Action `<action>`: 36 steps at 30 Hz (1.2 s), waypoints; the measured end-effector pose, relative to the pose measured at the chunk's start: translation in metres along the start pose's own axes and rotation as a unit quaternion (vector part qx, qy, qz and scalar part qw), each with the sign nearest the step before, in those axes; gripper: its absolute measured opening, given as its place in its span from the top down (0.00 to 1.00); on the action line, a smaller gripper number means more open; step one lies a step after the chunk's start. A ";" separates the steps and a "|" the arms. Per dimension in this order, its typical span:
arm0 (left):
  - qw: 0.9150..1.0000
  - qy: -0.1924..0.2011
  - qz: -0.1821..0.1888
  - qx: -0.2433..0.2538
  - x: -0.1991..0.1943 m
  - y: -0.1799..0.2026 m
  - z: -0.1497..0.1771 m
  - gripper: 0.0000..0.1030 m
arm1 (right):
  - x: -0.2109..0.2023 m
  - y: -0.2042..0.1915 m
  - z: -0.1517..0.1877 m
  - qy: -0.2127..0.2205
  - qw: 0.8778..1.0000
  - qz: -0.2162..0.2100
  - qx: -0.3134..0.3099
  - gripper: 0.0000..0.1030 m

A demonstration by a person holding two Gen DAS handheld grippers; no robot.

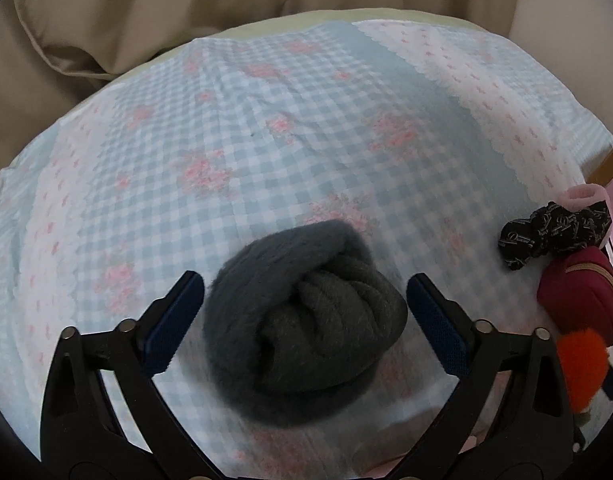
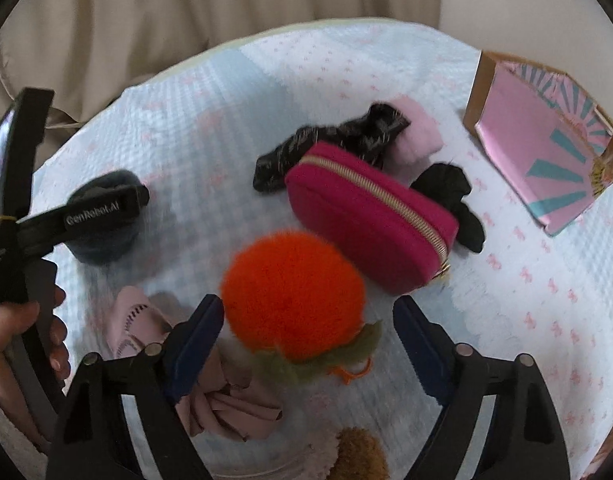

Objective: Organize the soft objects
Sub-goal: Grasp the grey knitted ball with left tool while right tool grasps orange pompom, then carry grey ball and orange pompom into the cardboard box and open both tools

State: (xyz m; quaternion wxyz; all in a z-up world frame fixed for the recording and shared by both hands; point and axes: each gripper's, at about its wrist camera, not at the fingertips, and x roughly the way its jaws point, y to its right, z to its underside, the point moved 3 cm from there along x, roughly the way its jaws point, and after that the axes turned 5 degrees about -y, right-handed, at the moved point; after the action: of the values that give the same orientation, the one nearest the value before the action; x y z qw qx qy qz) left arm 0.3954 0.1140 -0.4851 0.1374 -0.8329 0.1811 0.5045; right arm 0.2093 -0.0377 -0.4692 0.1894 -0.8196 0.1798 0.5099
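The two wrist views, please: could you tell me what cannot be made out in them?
- Right wrist view: the brown fuzzy item is cut off by the bottom edge.
- Right wrist view: the mauve fabric piece is partly hidden behind the right gripper.
- Left wrist view: the orange pom-pom is cut by the left gripper's frame and the lens edge.
- Left wrist view: the pink sock is mostly covered by the black patterned fabric.

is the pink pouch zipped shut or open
Shut. In the right wrist view the gold zipper runs closed along the top of the pouch, with no gap showing and the pull hanging at its near end.
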 end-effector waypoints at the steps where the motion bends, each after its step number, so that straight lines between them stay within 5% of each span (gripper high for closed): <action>1: 1.000 0.000 0.000 0.001 0.002 0.000 -0.001 0.11 | 0.004 -0.001 -0.001 -0.004 1.000 -0.005 0.000 0.27; 6: 1.000 -0.008 0.004 -0.004 0.010 0.000 0.001 0.22 | 0.017 -0.005 -0.002 -0.005 1.000 -0.008 -0.014 0.36; 12: 1.000 -0.012 0.001 0.002 0.011 0.001 0.005 0.34 | 0.027 -0.010 -0.003 -0.013 0.999 -0.021 -0.033 0.64; 24: 1.000 0.009 0.005 -0.022 -0.035 -0.005 0.006 0.37 | -0.015 -0.018 -0.019 0.033 0.997 -0.036 -0.052 0.65; 36: 0.998 0.052 0.005 -0.039 -0.174 0.019 -0.016 0.37 | -0.155 0.005 -0.071 0.110 0.991 -0.054 -0.059 0.65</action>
State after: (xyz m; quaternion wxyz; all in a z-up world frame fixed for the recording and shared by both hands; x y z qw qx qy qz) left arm 0.3254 0.1193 -0.3238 0.0928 -0.8620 0.1725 0.4675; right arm 0.1970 -0.0617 -0.3009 0.1469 -0.8887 0.1249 0.4159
